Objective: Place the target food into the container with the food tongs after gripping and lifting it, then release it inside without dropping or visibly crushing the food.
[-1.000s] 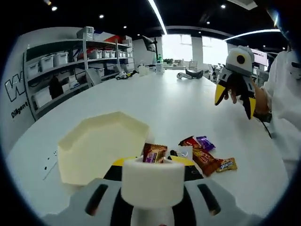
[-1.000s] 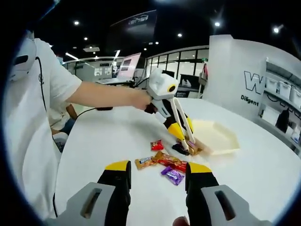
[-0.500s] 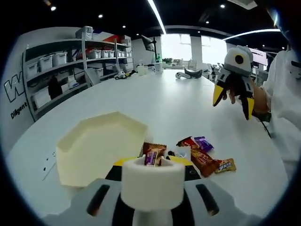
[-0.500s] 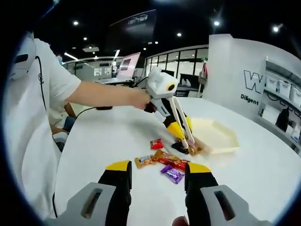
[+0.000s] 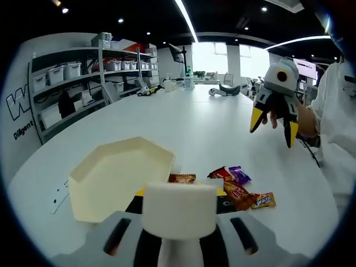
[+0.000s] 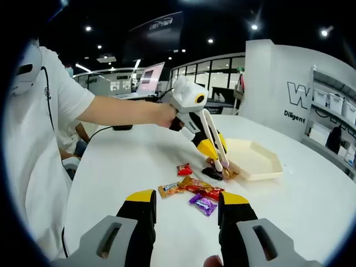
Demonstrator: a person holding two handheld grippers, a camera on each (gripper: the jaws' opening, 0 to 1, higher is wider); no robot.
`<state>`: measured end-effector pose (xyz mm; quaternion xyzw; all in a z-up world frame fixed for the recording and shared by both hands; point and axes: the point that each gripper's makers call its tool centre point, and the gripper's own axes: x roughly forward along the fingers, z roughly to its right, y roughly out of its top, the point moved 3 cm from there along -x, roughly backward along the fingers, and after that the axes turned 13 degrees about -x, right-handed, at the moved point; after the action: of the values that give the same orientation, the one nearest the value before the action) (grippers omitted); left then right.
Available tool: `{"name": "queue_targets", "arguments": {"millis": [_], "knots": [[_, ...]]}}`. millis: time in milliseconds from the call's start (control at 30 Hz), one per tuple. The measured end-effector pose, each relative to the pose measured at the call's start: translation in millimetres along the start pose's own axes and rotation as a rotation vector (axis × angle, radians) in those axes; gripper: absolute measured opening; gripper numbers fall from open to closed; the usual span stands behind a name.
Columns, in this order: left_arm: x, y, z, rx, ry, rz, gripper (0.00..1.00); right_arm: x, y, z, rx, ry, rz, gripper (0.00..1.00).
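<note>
We find the left gripper (image 6: 214, 153) holding a pair of slim white plastic food tongs (image 6: 212, 139), its yellow-tipped jaws closed on them. The tong tips are pinched on a brown wrapped candy (image 6: 227, 173), which sits just off the near rim of the shallow cream hexagonal container (image 6: 253, 159); whether the candy is clear of the white round table (image 5: 206, 119) we cannot tell. In the left gripper view the same brown wrapper (image 5: 182, 178) shows just above a white block between the jaws, beside the container (image 5: 119, 175).

The right gripper (image 6: 186, 208) holds nothing, its black, yellow-capped jaws spread wide. Beyond them on the table lie a purple wrapped candy (image 6: 202, 204), a red-orange wrapped bar (image 6: 197, 189), an orange wrapped candy (image 6: 168, 190) and a small red wrapped candy (image 6: 184, 169), all close together.
</note>
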<state>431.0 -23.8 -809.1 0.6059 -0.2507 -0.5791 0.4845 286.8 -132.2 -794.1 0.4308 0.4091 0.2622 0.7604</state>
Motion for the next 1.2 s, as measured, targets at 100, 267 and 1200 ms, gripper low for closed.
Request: {"name": "queue_targets", "arguments": {"millis": [100,267,1200], "knots": [[-2.6,5.5,4.4,-0.001,-0.012,0.011,0.18,-0.3,0.5,-0.2,-0.001,0.000,0.001,0.40],[-4.5,10.3,8.6,0.014,-0.015,0.011,0.18,-0.3,1.1,-0.6,-0.003,-0.001,0.001,0.40],[-21.8,56.8,-10.1,0.043,0.000,0.099,0.18,-4.2,6.4,-0.5,-0.002,-0.003,0.020,0.41]]}}
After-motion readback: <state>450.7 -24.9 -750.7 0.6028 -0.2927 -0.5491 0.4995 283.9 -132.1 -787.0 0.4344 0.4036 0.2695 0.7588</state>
